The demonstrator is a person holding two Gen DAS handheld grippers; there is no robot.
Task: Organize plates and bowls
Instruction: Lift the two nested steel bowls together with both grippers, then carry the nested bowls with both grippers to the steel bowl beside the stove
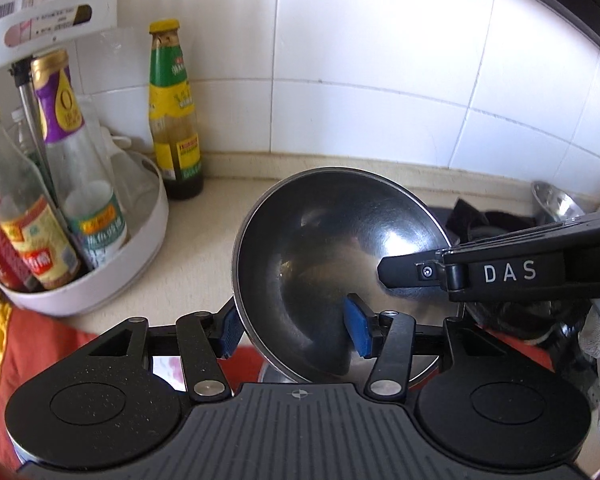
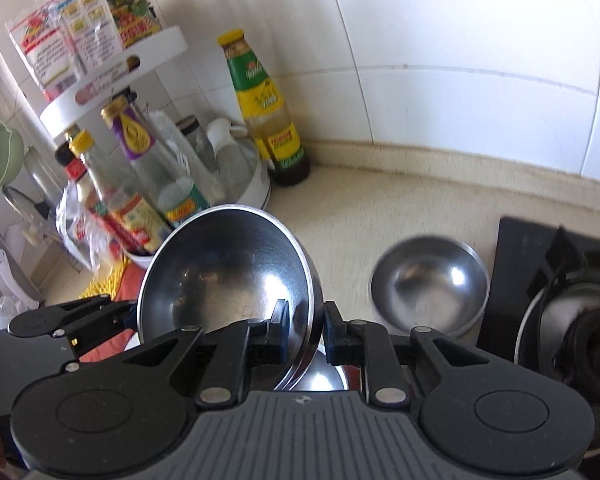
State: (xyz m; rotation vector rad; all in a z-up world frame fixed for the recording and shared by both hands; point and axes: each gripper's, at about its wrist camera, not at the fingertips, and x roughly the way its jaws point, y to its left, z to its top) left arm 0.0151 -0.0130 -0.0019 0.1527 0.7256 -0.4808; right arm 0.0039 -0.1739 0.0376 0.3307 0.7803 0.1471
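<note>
A steel bowl [image 1: 332,248] hangs tilted above the counter, its inside facing both cameras. My left gripper [image 1: 294,330] stands open astride the bowl's near rim. One blue pad [image 1: 230,332] is outside the wall and the other is inside, clear of the metal. My right gripper [image 2: 305,332] is shut on the bowl [image 2: 228,272] at its right rim, one finger on each side. In the left wrist view the right gripper [image 1: 400,276] reaches in from the right. A second steel bowl [image 2: 428,280] sits upright on the counter beside the stove.
A white two-tier condiment rack [image 1: 100,280] full of bottles stands at the left, with a green-and-yellow bottle [image 2: 268,112] beside it at the tiled wall. A black gas stove [image 2: 560,300] is on the right. A red and yellow cloth [image 1: 32,344] lies below left. More steel [image 2: 324,376] shows under the held bowl.
</note>
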